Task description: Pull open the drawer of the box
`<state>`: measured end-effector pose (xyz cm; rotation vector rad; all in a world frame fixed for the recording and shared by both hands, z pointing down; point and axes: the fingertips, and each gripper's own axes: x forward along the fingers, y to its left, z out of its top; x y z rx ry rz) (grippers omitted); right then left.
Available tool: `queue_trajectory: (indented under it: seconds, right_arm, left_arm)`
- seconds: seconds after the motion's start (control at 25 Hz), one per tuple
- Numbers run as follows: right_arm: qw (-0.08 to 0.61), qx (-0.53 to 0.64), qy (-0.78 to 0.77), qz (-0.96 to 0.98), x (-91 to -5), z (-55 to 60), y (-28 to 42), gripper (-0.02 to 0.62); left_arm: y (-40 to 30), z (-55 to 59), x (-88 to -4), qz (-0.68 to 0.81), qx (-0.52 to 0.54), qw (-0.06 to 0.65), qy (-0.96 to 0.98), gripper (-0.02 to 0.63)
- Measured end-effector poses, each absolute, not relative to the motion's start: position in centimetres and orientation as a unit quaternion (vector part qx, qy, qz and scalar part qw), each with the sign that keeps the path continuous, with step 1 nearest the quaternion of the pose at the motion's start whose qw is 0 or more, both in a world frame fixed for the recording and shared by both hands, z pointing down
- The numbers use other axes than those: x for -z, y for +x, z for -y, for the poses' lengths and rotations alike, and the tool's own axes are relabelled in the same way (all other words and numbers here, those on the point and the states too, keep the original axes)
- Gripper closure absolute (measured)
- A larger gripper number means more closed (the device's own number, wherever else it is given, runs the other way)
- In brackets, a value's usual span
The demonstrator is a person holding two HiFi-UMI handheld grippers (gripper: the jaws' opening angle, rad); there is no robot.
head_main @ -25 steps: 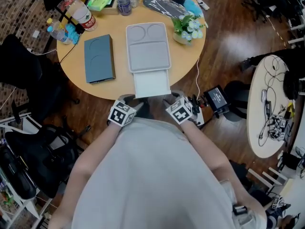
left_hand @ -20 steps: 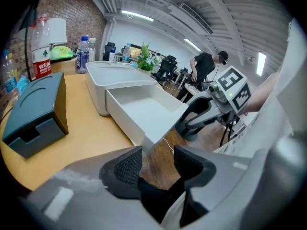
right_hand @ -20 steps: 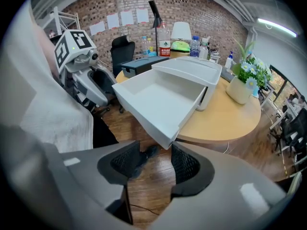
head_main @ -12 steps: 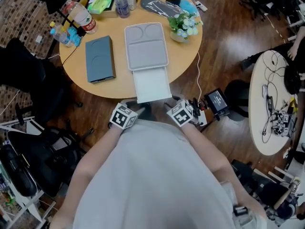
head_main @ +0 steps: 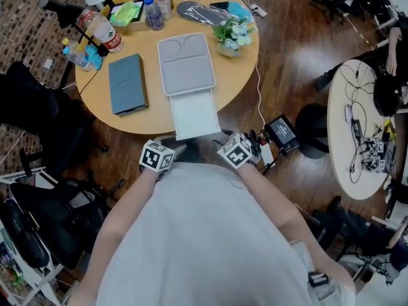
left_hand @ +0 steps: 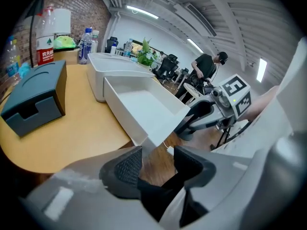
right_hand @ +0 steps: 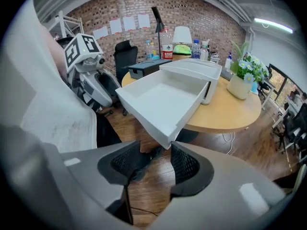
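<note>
The pale grey box lies on the round wooden table. Its white drawer stands pulled far out and overhangs the table's near edge. My left gripper is at the drawer's front left corner and my right gripper at the front right one. In the left gripper view the drawer ends with its corner at the mouth of my left gripper, floor showing between the jaws. The right gripper view shows the same: the drawer has its corner just above my open right gripper.
A teal box lies left of the grey box, with a flower pot to its right and bottles at the far rim. Black chairs stand to the left. A black device sits on the floor; a second table is further right.
The drawer has slid further out of the box toward me, and both grippers have drawn back with it. The head view has shifted a little.
</note>
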<state>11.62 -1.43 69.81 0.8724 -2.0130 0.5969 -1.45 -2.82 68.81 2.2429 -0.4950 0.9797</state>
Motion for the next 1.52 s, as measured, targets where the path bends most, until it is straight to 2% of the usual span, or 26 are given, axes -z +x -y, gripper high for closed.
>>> queue_trajectory:
  seconds: [0.24,0.4,0.76,1.16,1.52]
  right_arm:
    - [0.406,-0.207,0.363,0.813,-68.0,0.4,12.4,0.423]
    - [0.391,-0.185,0.377,0.819,-66.5,-0.9,12.7,0.457]
    - [0.337,-0.162,0.381,0.846,-62.5,-2.8,9.5,0.546]
    - [0.280,-0.111,0.376,0.876,-56.2,-2.0,3.9,0.577]
    - [0.241,-0.069,0.354,0.901,-51.0,-3.7,-4.7,0.588]
  left_arm:
    - [-2.4,2.2,-67.2,0.217,-0.337,0.305,0.864,0.393]
    - [-3.9,1.5,-65.4,0.247,-0.307,0.292,0.871,0.425]
    - [-6.6,0.8,-60.2,0.288,-0.253,0.238,0.892,0.599]
    - [-6.3,0.9,-56.1,0.255,-0.192,0.206,0.925,0.600]
    - [-10.1,-1.3,-52.1,0.231,-0.134,0.186,0.946,0.600]
